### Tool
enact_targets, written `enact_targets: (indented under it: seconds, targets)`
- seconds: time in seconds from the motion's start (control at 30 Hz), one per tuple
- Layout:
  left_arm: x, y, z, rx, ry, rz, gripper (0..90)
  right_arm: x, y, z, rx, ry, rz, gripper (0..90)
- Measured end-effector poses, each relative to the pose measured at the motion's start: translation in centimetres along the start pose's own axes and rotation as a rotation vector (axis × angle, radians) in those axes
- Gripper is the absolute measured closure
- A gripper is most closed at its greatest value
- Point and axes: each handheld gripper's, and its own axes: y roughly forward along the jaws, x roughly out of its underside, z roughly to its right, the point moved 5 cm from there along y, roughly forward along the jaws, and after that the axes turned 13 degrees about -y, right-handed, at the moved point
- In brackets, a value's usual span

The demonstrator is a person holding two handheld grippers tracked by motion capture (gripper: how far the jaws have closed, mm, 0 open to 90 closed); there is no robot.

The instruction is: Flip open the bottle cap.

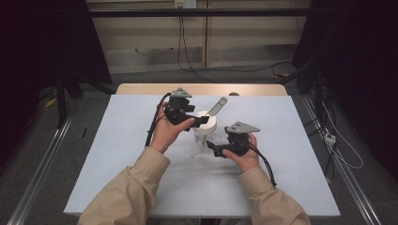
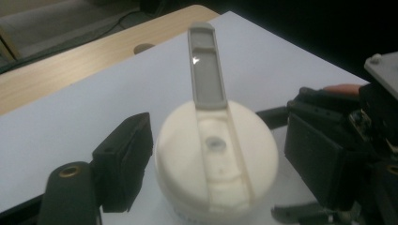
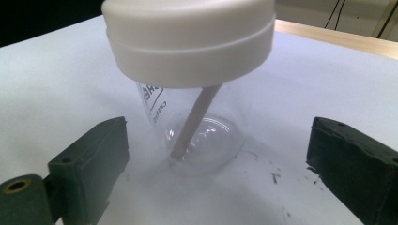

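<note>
Both the left gripper [image 2: 206, 173] and right gripper [image 3: 225, 183] stood wide open, holding nothing, around the lidded cup [image 3: 197, 117], whose printed lettering was too cut off to read

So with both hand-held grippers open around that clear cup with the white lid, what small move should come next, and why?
Probably back the left hand-held gripper up off the white lid. Its jaws stand apart on either side of the lid without pressing, the grey flip tab stands raised, and the clear cup sits upright between the right hand-held gripper jaws, also open.

A recording lab: dark curtains [image 1: 42, 42], loose cables [image 1: 197, 61], metal rails [image 1: 42, 154].
</note>
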Motion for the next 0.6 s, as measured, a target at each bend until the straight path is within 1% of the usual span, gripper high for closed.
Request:
enact_targets:
  seconds: [0.07, 0.1, 0.2, 0.23, 0.3, 0.37, 0.47, 0.53, 0.6]
  targets:
    - [0.5, -0.7, -0.2, -0.003, 0.009, 0.005, 19.6, 0.2, -0.4, 0.0, -0.004, 0.002, -0.003, 6.4]
    - [0.8, -1.0, -0.4, -0.001, 0.006, 0.010, 19.1, 0.3, -0.5, 0.0, -0.005, 0.003, -0.003, 6.4]
    - [1.7, -1.7, -0.8, 0.009, -0.002, 0.023, 17.7, 0.6, -1.0, -0.2, -0.014, -0.018, -0.022, 6.3]
    - [2.1, -1.9, -1.0, 0.011, -0.005, 0.016, 17.5, 0.7, -1.1, -0.3, -0.016, -0.017, -0.028, 6.3]
    - [2.8, -2.2, -1.2, 0.007, -0.007, 0.021, 16.4, 0.8, -1.5, -0.4, -0.023, -0.019, -0.034, 6.8]
    - [3.5, -2.4, -1.4, 0.008, -0.003, 0.015, 16.1, 0.9, -1.8, -0.5, -0.029, -0.016, -0.036, 7.4]
    - [4.4, -2.9, -1.8, 0.006, -0.005, 0.023, 15.5, 1.1, -2.2, -0.4, -0.029, -0.025, -0.046, 7.9]
    - [5.1, -3.2, -2.2, -0.001, -0.002, 0.019, 14.5, 1.1, -2.5, -0.3, -0.033, -0.027, -0.053, 7.8]
    - [5.7, -3.6, -2.6, -0.001, -0.014, 0.020, 14.1, 1.3, -2.7, -0.2, -0.041, -0.012, -0.070, 7.8]
